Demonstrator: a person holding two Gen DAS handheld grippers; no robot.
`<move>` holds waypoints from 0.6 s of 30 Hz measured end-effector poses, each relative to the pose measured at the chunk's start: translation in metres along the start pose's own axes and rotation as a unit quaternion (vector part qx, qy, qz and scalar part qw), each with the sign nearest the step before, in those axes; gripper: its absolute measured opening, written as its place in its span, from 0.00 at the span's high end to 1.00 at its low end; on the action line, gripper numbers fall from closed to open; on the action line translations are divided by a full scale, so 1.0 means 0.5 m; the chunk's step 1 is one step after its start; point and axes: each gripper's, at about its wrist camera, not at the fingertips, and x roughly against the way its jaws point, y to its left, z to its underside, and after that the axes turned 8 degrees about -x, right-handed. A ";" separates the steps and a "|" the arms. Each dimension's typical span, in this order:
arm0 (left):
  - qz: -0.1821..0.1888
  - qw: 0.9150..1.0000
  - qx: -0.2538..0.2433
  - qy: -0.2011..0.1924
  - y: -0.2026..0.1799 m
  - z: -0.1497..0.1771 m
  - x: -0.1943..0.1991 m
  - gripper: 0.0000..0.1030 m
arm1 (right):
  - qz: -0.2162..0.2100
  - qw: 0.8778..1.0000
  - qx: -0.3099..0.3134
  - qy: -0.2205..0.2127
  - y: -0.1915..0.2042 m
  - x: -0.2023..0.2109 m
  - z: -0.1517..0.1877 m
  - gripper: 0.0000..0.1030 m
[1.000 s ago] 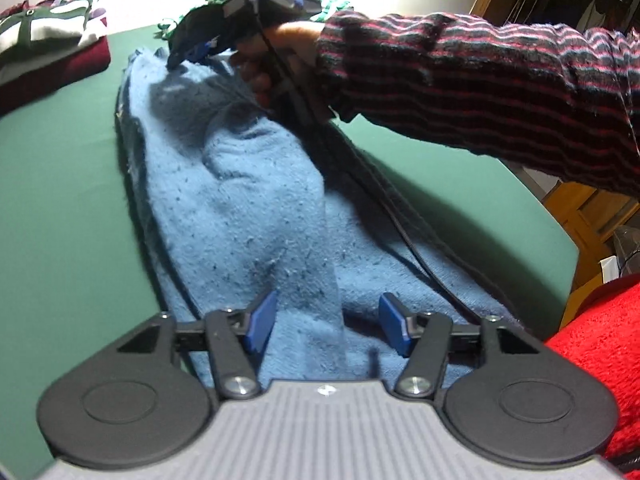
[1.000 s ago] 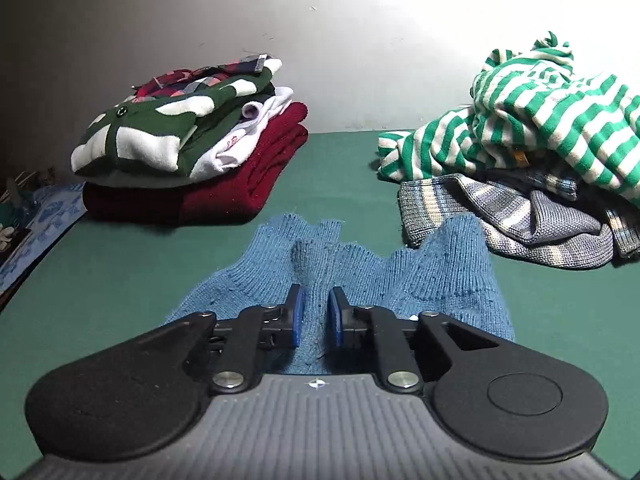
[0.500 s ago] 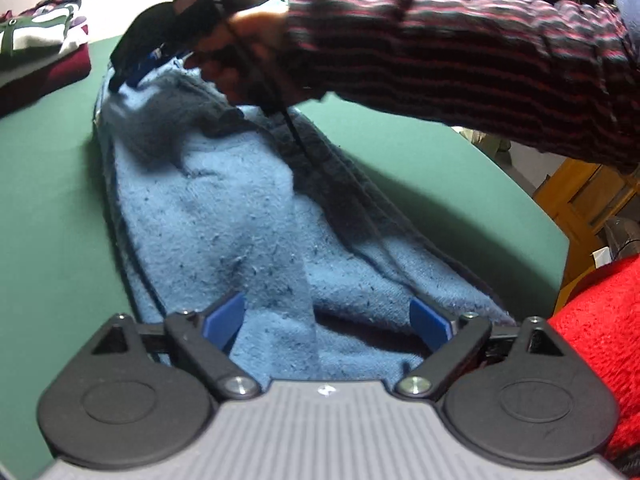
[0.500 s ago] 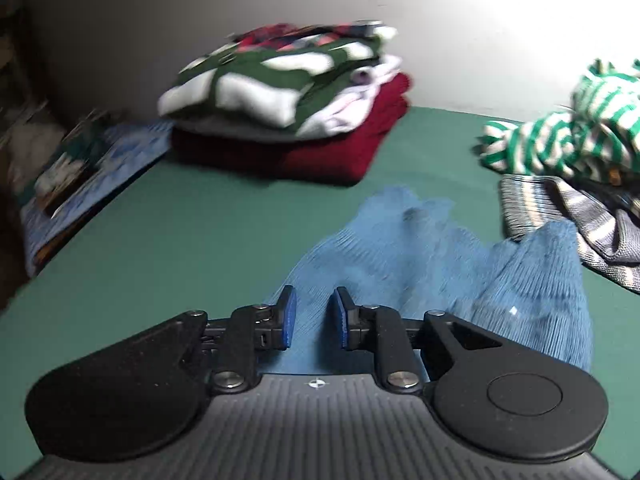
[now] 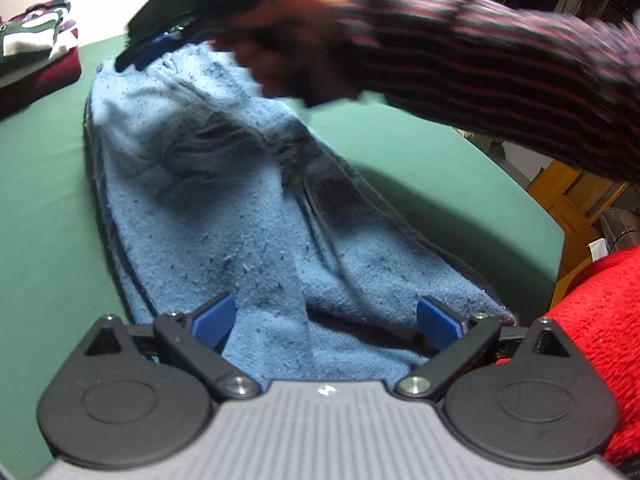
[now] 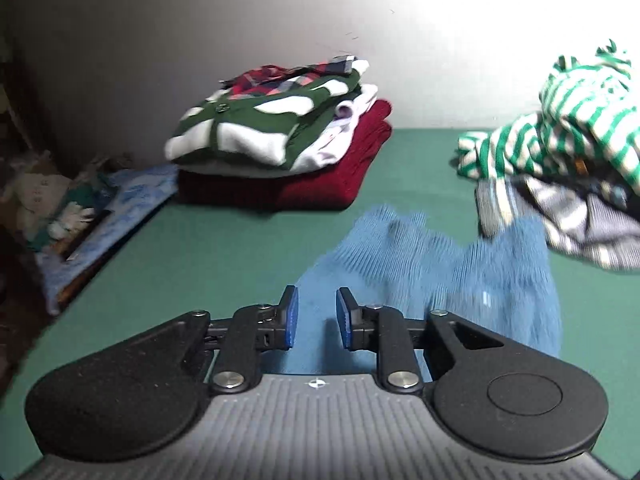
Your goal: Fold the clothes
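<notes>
A light blue knit sweater (image 5: 240, 216) lies lengthwise on the green table (image 5: 40, 184). My left gripper (image 5: 324, 316) is wide open over its near end, with a raised fold between the pads. My right gripper (image 5: 156, 46), blurred, hovers at the sweater's far end, held by a hand in a striped sleeve (image 5: 480, 64). In the right wrist view the right gripper (image 6: 316, 318) is slightly open and empty, just above the sweater's ribbed edge (image 6: 420, 256).
A folded stack of clothes (image 6: 280, 136) stands at the back of the table. A heap of unfolded striped garments (image 6: 568, 160) lies at the back right. A red fleece (image 5: 600, 320) is at my near right. Clutter (image 6: 80, 216) sits beyond the table's left edge.
My left gripper has opened wide, letting go of the sweater's near end. My right gripper has opened a little and swung left along the far end.
</notes>
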 end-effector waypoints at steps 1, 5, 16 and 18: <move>0.001 1.000 -0.001 0.000 0.000 0.000 0.000 0.04 | -0.002 1.000 0.001 0.003 0.008 0.003 0.012 0.77; -0.001 1.000 -0.020 0.007 -0.011 -0.003 -0.006 0.01 | 0.002 1.000 0.008 0.013 0.038 0.003 0.058 0.78; -0.019 0.999 -0.046 0.013 -0.039 0.009 0.012 0.01 | 0.018 0.999 0.017 0.039 0.119 0.007 0.167 0.85; -0.018 0.999 -0.046 0.012 -0.040 0.018 0.022 0.01 | 0.002 1.000 0.009 0.011 0.127 0.029 0.162 0.83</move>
